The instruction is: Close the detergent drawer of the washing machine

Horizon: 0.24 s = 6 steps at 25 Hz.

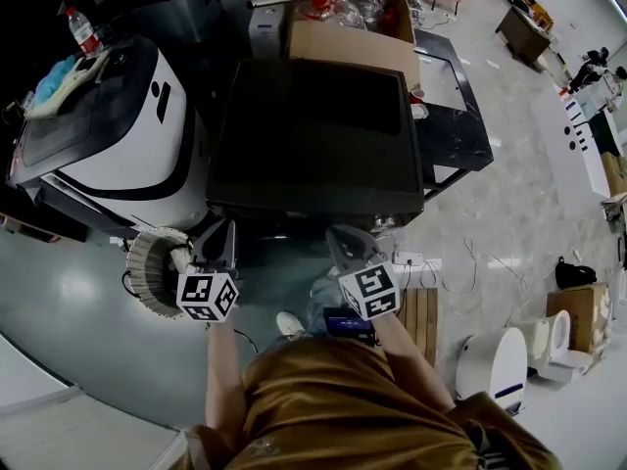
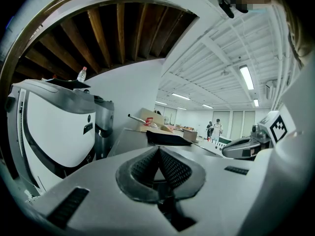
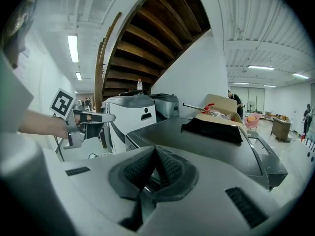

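The washing machine stands straight ahead with its dark top towards me; a black cloth lies on its far part. Its front panel faces away from the head camera, so I cannot make out the detergent drawer in any view. My left gripper hangs before the machine's front left corner, shut with nothing between its pads. My right gripper is level with it before the front middle, also shut and empty. Each gripper view shows the other gripper off to the side: the right gripper and the left gripper.
A white appliance with a water bottle on it stands left of the washer. A cardboard box is behind it. A coiled hose, a power strip, a wooden pallet and a white bin lie on the floor.
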Available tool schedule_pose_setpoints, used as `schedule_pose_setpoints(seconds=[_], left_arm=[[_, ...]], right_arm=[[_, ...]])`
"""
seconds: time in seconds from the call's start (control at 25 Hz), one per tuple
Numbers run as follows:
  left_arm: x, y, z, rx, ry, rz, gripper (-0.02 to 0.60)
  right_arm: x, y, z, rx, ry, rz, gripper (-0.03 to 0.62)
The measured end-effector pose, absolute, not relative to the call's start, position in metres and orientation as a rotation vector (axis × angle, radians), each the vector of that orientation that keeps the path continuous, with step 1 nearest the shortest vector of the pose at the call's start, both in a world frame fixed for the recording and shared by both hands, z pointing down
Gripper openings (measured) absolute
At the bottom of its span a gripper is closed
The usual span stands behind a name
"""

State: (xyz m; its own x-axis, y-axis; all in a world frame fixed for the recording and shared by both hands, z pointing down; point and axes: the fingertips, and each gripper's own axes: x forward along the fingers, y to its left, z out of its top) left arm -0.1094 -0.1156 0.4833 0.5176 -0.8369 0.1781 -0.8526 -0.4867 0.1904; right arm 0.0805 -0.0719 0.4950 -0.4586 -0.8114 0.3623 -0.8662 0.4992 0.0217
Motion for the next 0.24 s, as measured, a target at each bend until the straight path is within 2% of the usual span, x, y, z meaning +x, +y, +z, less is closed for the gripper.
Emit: schedule_pose_setpoints(seconds=[0.24], left_arm=[[-0.1093,-0.1205,0.4884,2.477,-1.448,0.096,0.025]], right_arm=[[0.086,-0.074,0.4987,1.409,-2.419,0.243,0.012]])
